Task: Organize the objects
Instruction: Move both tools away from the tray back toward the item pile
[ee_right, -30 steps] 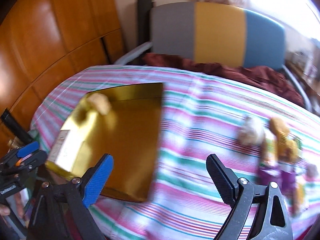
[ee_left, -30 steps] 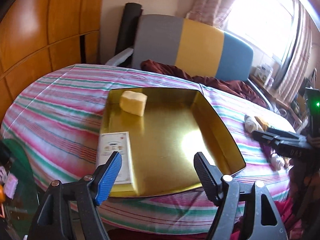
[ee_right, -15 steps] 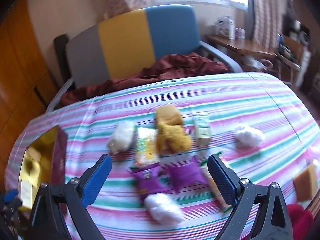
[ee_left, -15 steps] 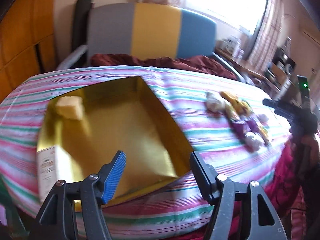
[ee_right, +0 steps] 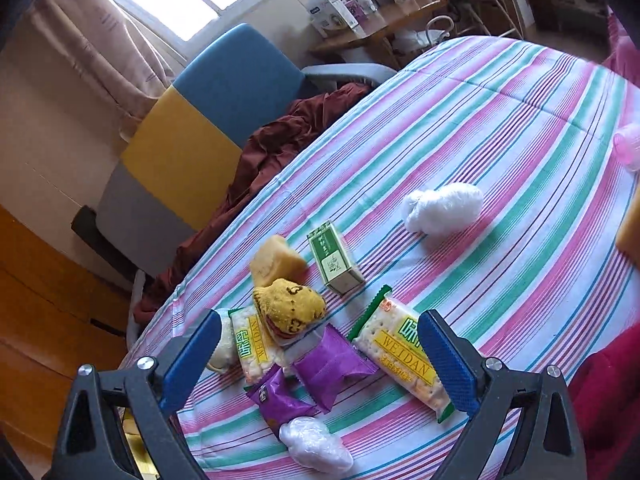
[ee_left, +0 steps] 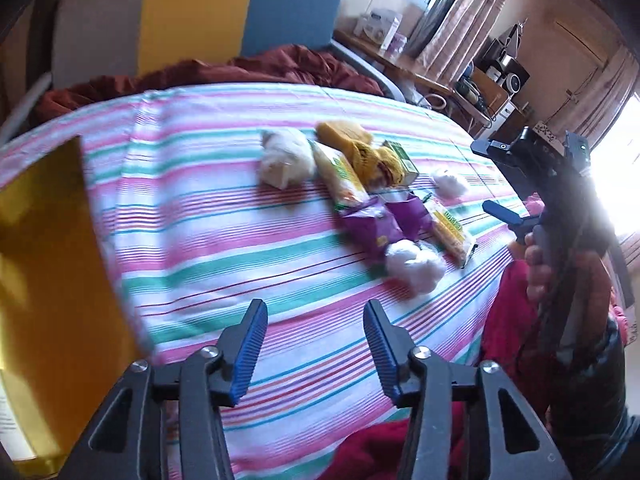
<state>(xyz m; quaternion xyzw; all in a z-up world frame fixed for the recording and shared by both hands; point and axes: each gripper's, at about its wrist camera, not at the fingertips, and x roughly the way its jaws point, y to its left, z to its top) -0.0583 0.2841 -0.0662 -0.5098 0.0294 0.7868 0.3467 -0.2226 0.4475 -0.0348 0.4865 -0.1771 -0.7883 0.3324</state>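
A cluster of objects lies on the striped tablecloth (ee_right: 500,128): two purple snack packets (ee_right: 332,364), two WEIDAN cracker packs (ee_right: 400,356), a yellow knitted sock (ee_right: 292,312), a yellow sponge (ee_right: 274,262), a green box (ee_right: 334,258) and white plastic balls (ee_right: 444,206). My right gripper (ee_right: 320,364) is open and empty just above the packets. My left gripper (ee_left: 316,352) is open and empty over bare cloth, with the cluster (ee_left: 372,216) ahead to the right. The gold tray (ee_left: 44,280) is at the left edge.
A grey, yellow and blue chair (ee_right: 200,128) with a dark red cloth (ee_right: 280,148) stands behind the table. A wooden wardrobe (ee_right: 36,320) is at the left. The right gripper held in a hand (ee_left: 556,208) shows in the left wrist view.
Both grippers have swung right, away from the gold tray toward the cluster of objects. The right gripper has come down close over the packets. Both stay open.
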